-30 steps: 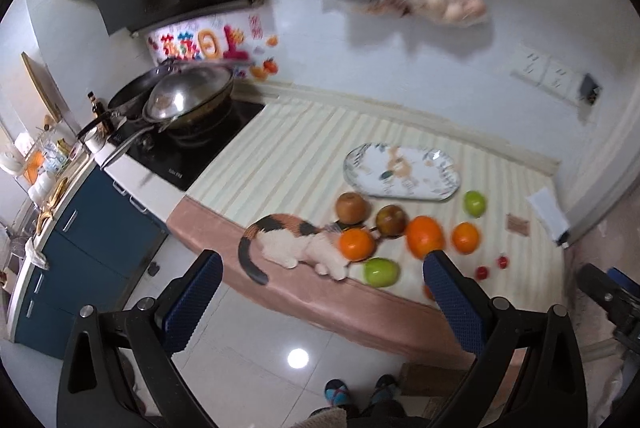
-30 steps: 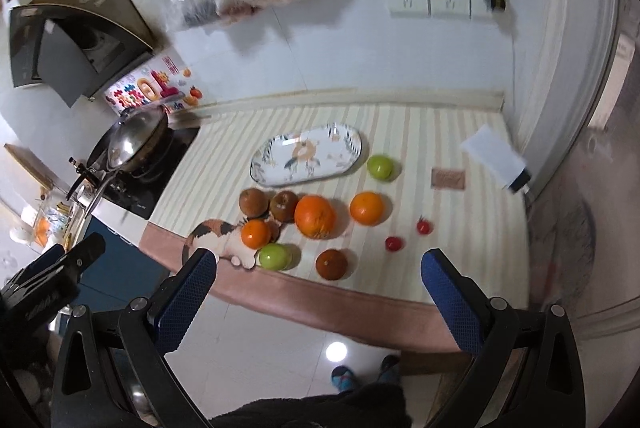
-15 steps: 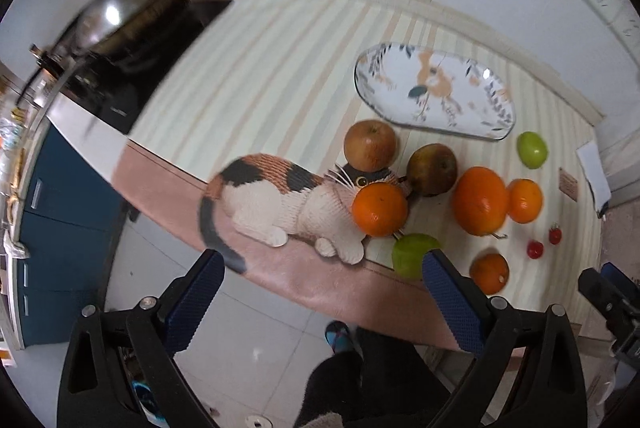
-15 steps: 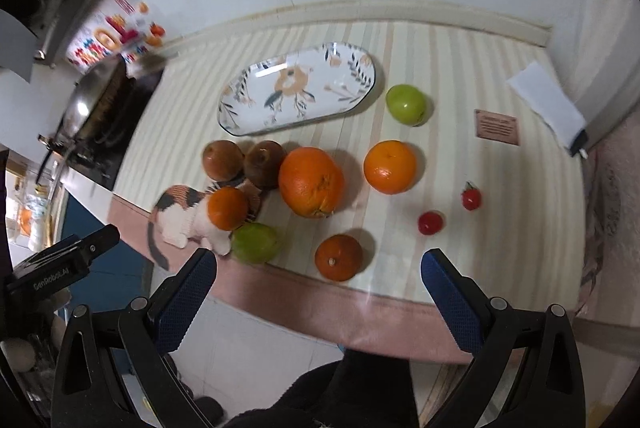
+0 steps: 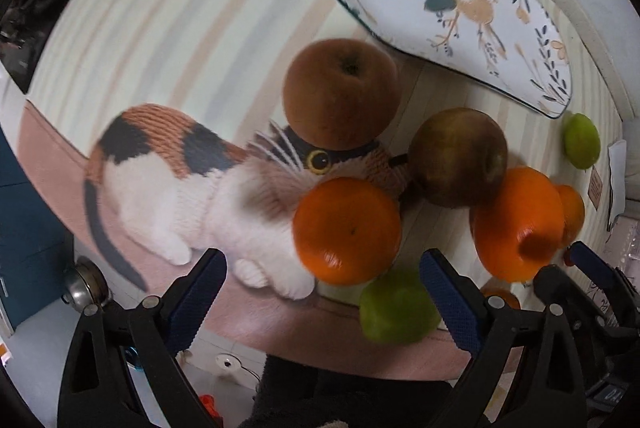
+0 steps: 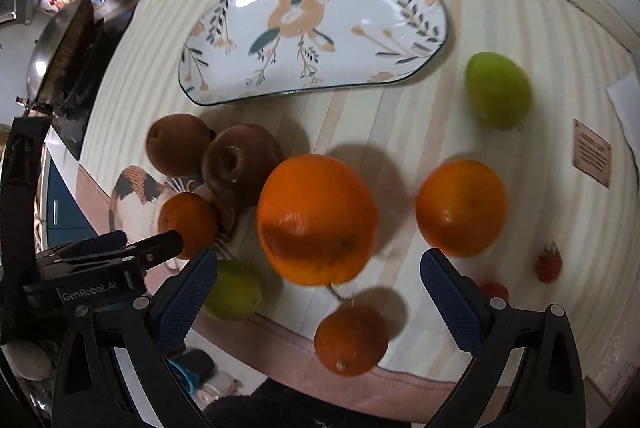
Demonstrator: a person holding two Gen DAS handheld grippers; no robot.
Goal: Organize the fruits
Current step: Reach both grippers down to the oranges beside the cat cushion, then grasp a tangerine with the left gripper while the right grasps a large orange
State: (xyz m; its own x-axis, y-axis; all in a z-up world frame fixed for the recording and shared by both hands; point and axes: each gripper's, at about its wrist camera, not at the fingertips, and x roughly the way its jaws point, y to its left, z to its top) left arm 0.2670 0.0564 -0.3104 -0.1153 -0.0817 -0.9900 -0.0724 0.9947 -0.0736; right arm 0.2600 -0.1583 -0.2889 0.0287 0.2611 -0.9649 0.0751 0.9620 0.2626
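Our left gripper point(image 5: 320, 292) is spread wide and holds nothing. It hangs over the small round orange point(image 5: 347, 230) that sits at 12 o'clock from it, right against the knitted toy cat with orange, black and white patches point(image 5: 192, 188). Our right gripper point(image 6: 318, 292) is wide apart too, with nothing in it. The big round orange point(image 6: 317, 219) sits at 12 o'clock from it, just past the blue pads point(image 6: 450, 300).

The long white plate with painted flowers point(image 6: 400, 8) lies at the back of the striped desk point(image 6: 520, 8), and no fruit is on it yet. We think the fruits should go there.

To do this step well, we should bring each gripper down so one pad goes on each side of its orange, at the widest part. We must squeeze softly, because round fruit can roll or pop out. The two brown round fruits point(image 5: 340, 94) touch the cat, so we should go slowly and not bump them. The green fruit point(image 5: 398, 312) near the desk edge at 6 o'clock could fall off if we knock it.
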